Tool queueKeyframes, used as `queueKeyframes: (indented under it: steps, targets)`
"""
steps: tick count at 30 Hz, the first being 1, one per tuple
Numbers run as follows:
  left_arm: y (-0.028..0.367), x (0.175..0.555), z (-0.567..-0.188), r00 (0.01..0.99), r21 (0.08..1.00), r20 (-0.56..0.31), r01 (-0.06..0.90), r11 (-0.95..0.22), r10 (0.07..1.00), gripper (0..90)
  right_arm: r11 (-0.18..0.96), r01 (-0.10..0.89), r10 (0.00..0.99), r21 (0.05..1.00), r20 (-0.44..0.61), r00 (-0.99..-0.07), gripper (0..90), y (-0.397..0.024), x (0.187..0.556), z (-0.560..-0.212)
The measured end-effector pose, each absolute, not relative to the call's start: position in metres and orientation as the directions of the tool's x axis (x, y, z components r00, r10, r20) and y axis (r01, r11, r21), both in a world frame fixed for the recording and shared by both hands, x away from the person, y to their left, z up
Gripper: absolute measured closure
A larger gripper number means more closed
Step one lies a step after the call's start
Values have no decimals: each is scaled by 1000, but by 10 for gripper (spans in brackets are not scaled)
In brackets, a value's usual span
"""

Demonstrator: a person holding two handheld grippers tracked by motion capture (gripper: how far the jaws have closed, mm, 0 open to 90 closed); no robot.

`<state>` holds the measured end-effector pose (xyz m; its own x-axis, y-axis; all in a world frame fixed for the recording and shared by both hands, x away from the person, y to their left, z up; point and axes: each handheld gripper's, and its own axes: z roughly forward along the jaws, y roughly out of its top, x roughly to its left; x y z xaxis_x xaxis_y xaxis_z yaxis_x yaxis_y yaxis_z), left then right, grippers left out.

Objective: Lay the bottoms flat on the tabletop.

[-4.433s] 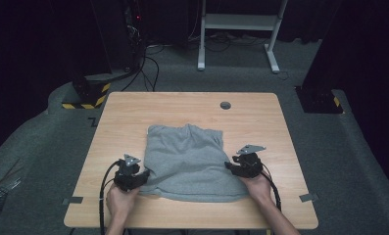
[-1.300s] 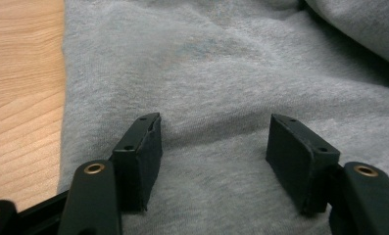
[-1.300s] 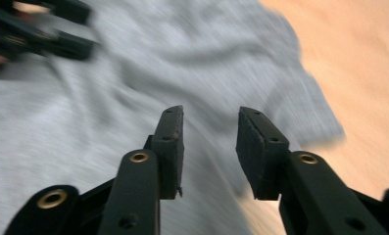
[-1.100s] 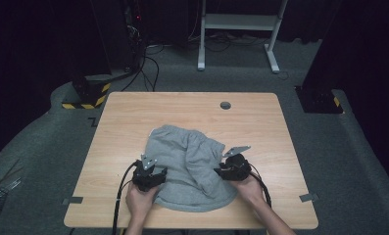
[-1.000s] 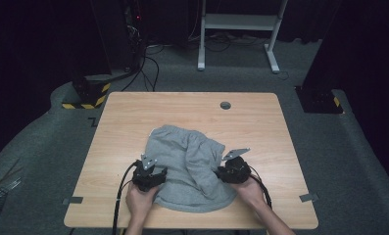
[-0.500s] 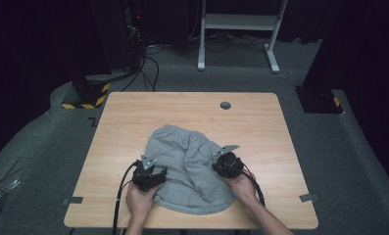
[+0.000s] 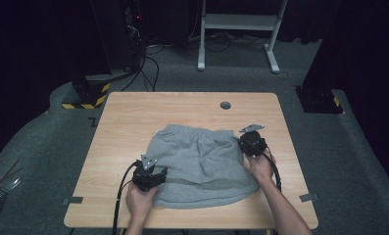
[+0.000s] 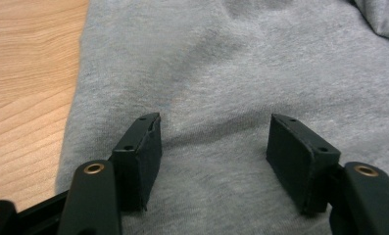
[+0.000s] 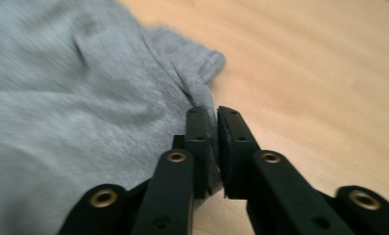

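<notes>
Now grey shorts (image 7: 202,164) lie flat on the wooden bench (image 7: 128,122), in its near half, waistband toward the far edge, hem close to the near edge. Left gripper (image 7: 150,175) sits at the garment's near-left corner — fingers (image 8: 142,147) spread wide, resting down on the cloth with a low ridge of fabric between them, pads not pressing it. Right gripper (image 7: 252,143) is at the garment's far-right corner, toward the bench's right edge; its fingers (image 9: 198,132) have just been opening a little, yet they pinch a thin fold of the grey cloth's edge. Round dark grommet (image 7: 225,105) sits near the far edge, well apart from the shorts.
</notes>
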<state>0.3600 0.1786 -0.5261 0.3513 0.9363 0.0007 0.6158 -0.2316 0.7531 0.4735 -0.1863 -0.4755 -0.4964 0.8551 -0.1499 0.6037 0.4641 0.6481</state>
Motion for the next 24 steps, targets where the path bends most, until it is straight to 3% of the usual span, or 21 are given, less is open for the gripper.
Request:
queueKeyframes:
  steps: [1,2,5,8,11,13,14,15,21,24]
  targets:
    - [179,360,-526,351,753,1,616,-232,936,380,472,610,852,636,-152,-501,677,-185,470,-485]
    - [179,360,-526,351,753,1,616,-232,936,380,472,610,852,636,-152,-501,677,-185,470,-485]
    - [178,360,-526,351,753,1,616,-231,937,380,463,558,829,689,-114,-548,559,-183,443,-482]
    - [178,360,-526,350,753,1,616,-231,937,379,481,550,808,683,-103,-579,527,-182,432,-482]
    - [178,360,-526,350,753,1,616,-231,937,379,509,562,777,652,-68,-626,565,-179,423,-490]
    - [178,360,-526,350,753,1,616,-231,937,379,544,596,765,590,-58,-641,670,-174,427,-503]
    - [178,360,-526,350,753,2,616,-232,937,379,544,596,765,590,-58,-641,670,-174,427,-503]
    - [178,360,-526,350,753,3,616,-232,937,379,517,603,771,607,-24,-637,816,-177,432,-505]
    - [178,360,-526,349,753,3,616,-232,937,379,573,568,766,591,-137,-629,875,-177,441,-501]
    - [178,360,-526,348,754,1,615,-229,938,379,434,619,851,655,-71,-521,866,-199,455,-498]
